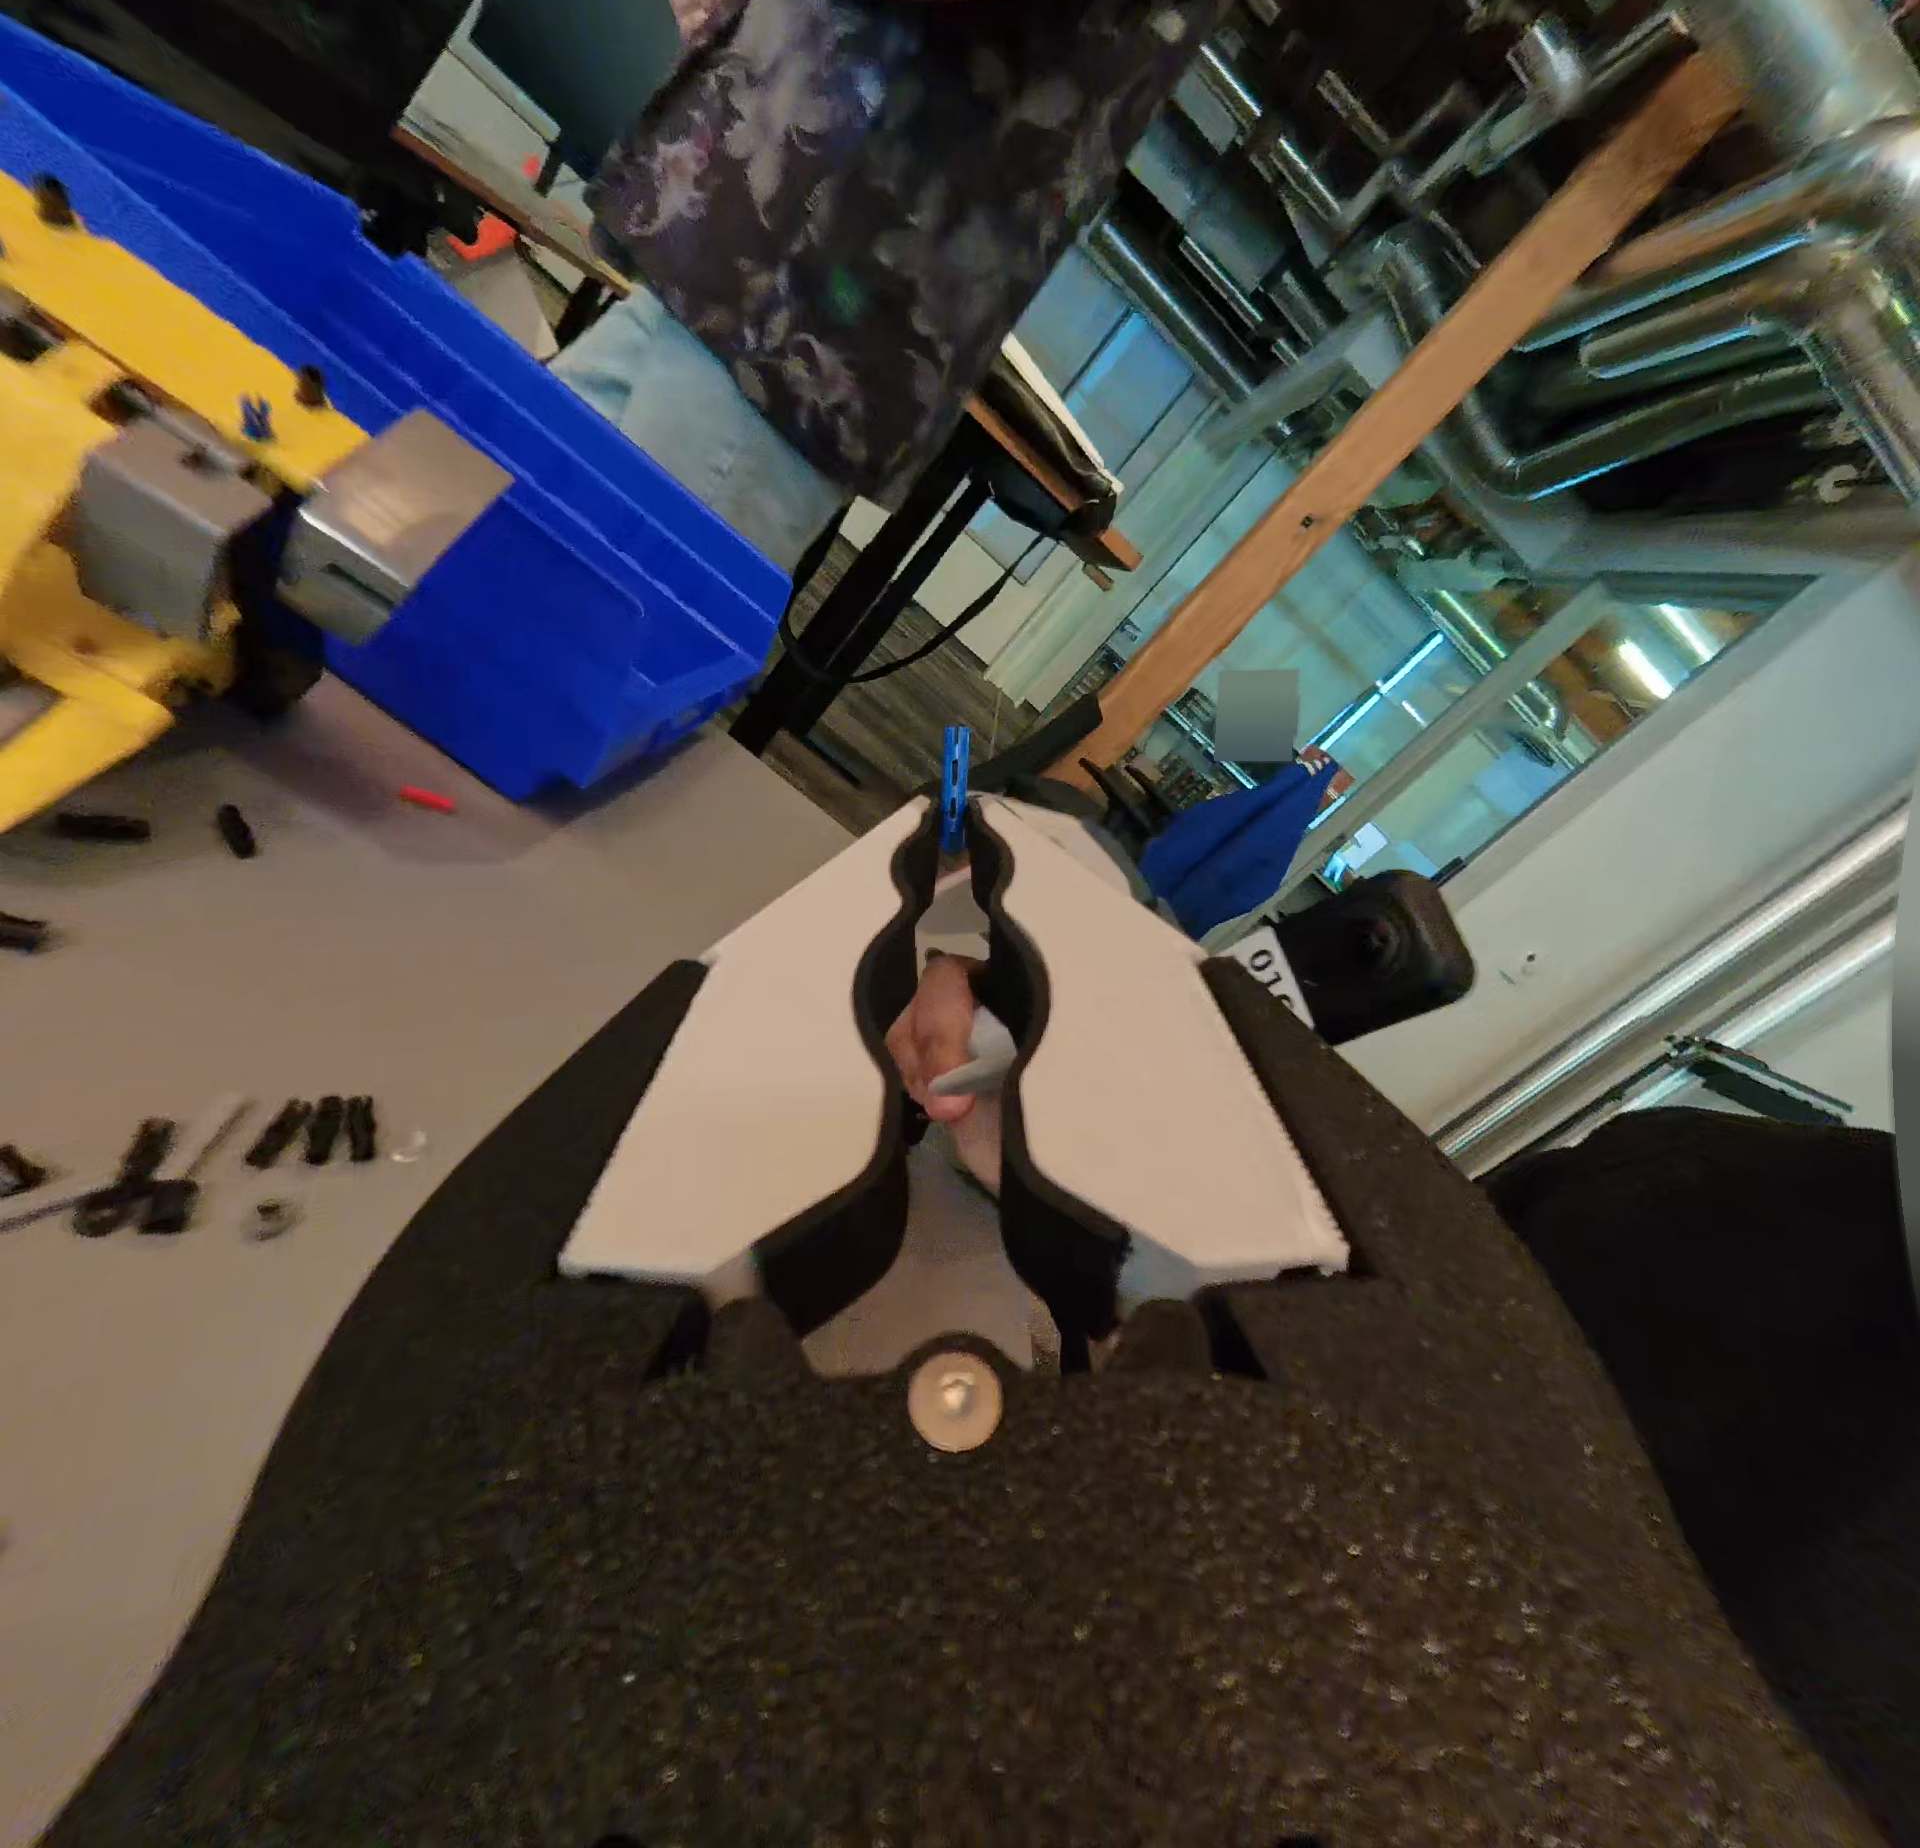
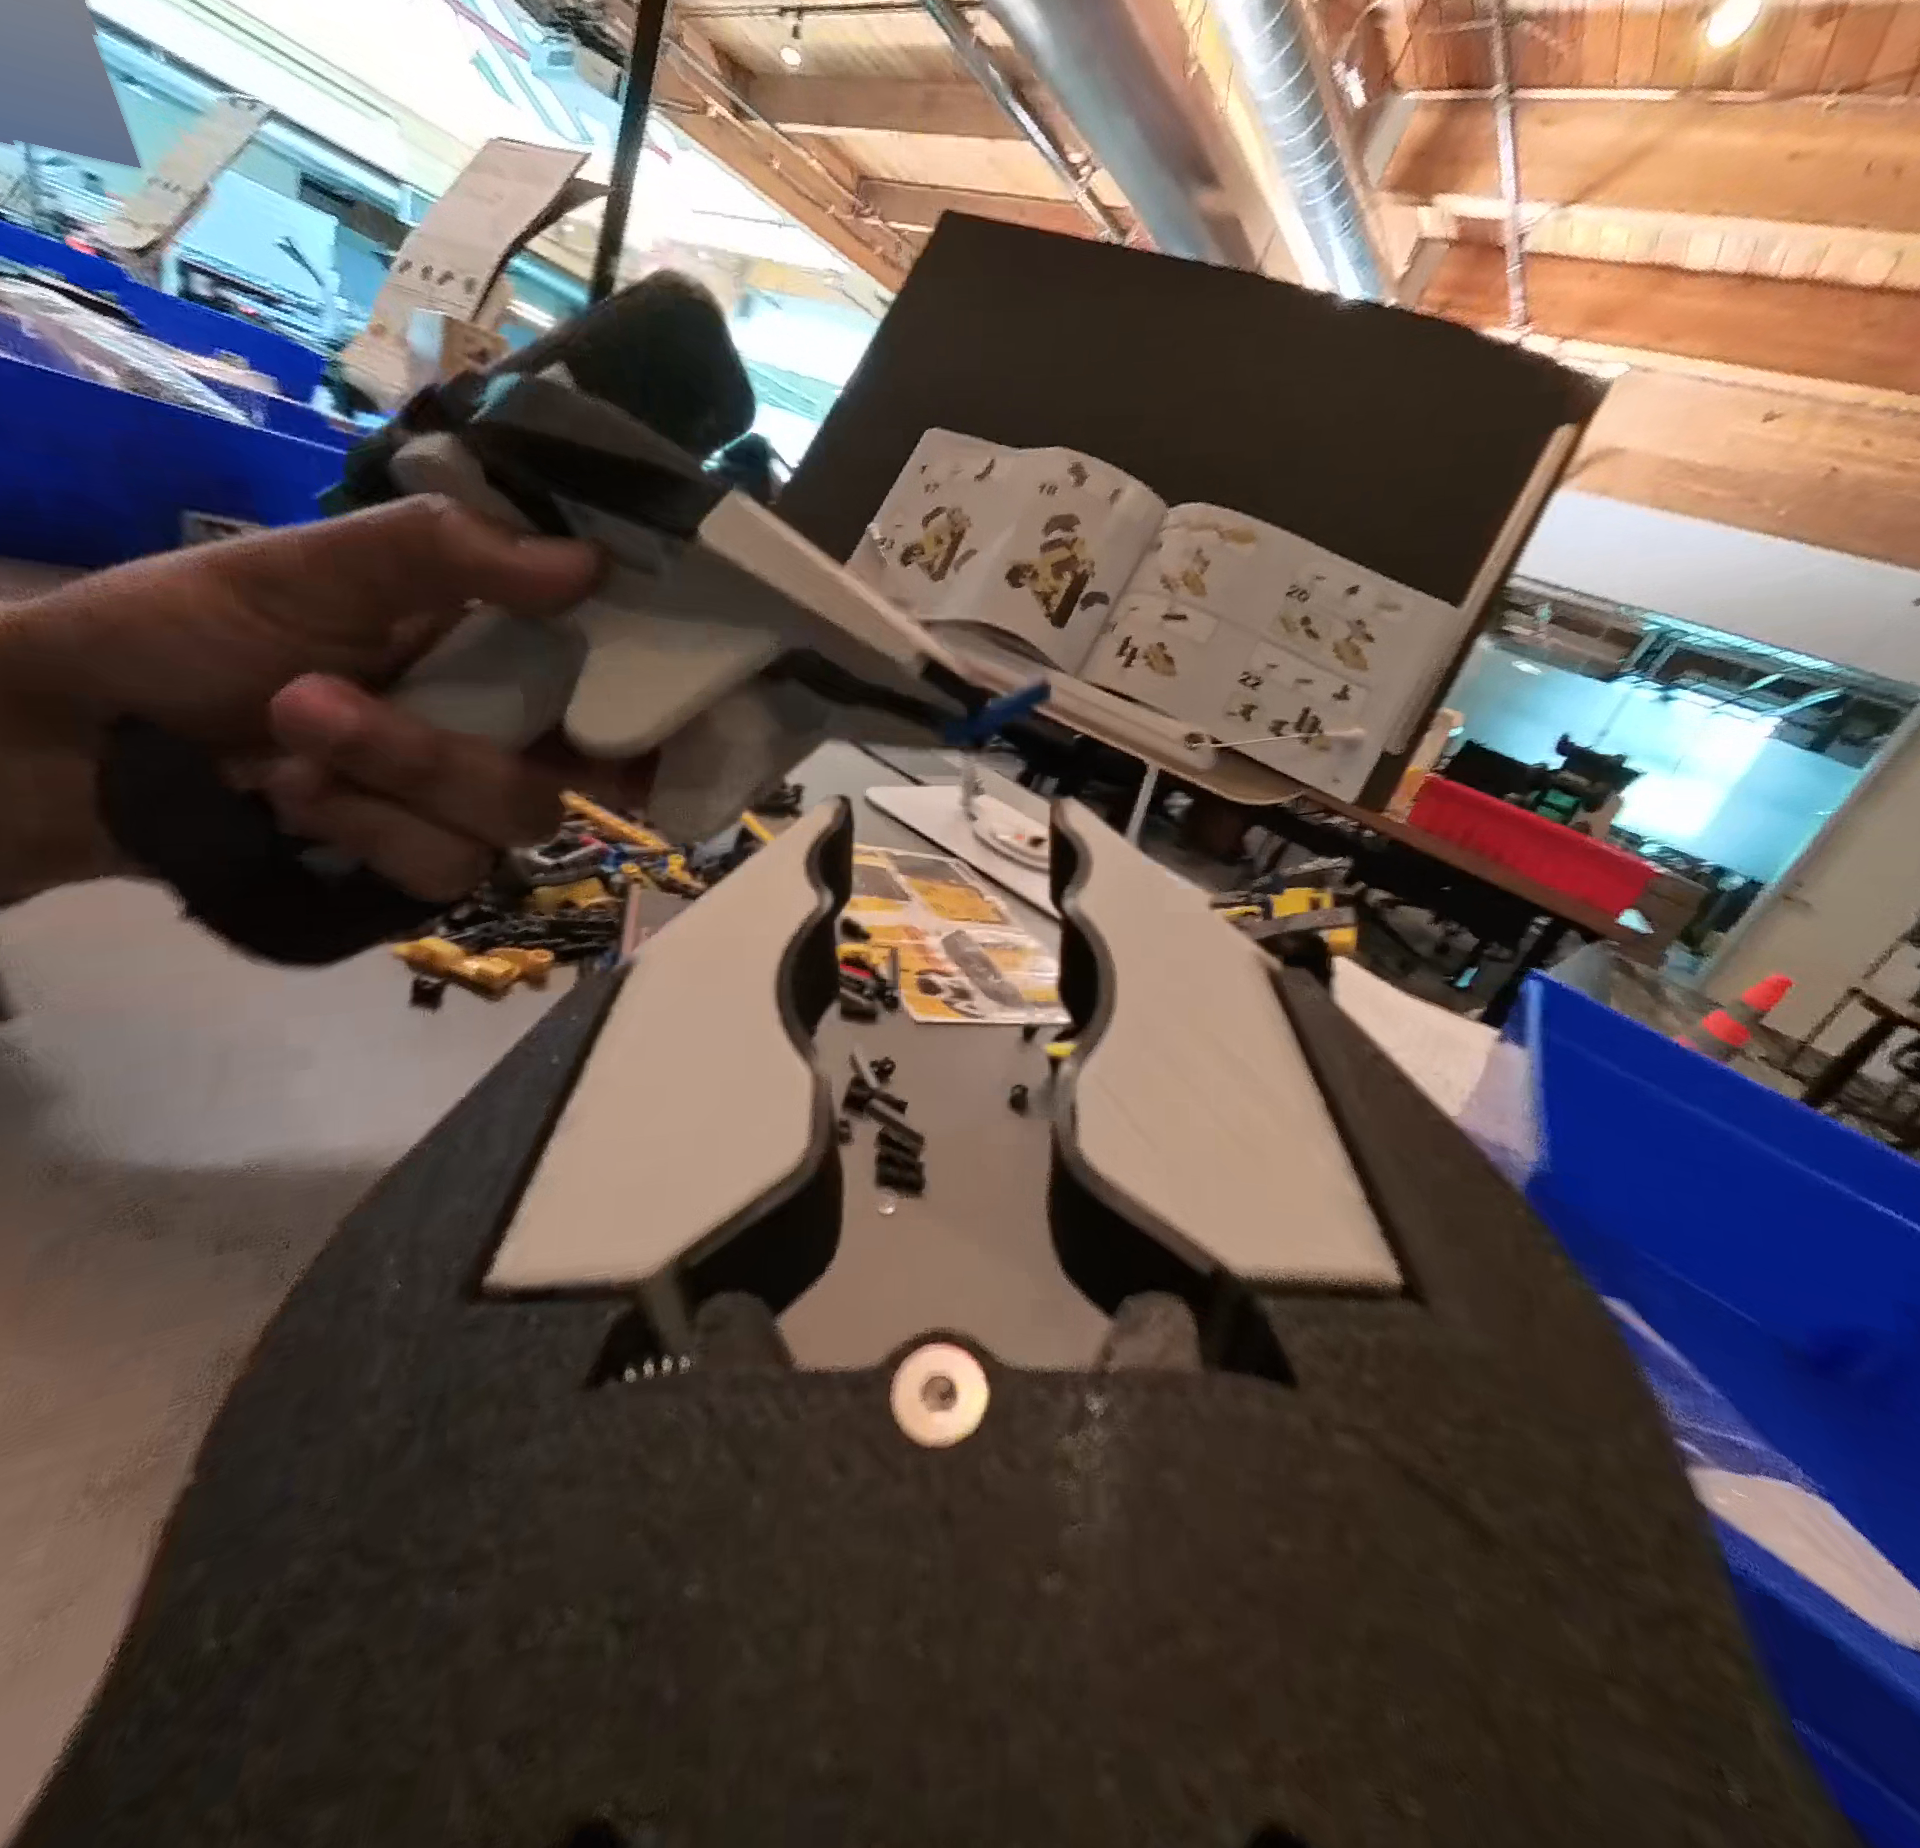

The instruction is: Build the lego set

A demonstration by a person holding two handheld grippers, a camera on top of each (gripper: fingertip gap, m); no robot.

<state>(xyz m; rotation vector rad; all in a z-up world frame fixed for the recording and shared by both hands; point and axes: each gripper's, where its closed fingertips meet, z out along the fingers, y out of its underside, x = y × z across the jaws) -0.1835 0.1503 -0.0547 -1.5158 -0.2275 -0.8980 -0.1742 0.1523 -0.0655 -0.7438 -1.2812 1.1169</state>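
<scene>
Small blue lego pin (image 1: 954,782) (upright) between left gripper's (image 1: 961,811) closed tips

Left wrist view looks along its fingers, tilted, low over the grey table (image 1: 312,967); right wrist view faces the propped instruction booklet (image 2: 1143,593). Both share the small blue pin (image 1: 954,785), frame centre.

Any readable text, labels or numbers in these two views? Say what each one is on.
I won't quote writing; these things bear it.
White tag beside the black camera: printed digits, partly cut off.
Open instruction booklet on the black stand: step numbers, small.
Yellow leaflet on the table: too blurred.
Cardboard boxes behind: markings too blurred.
</scene>
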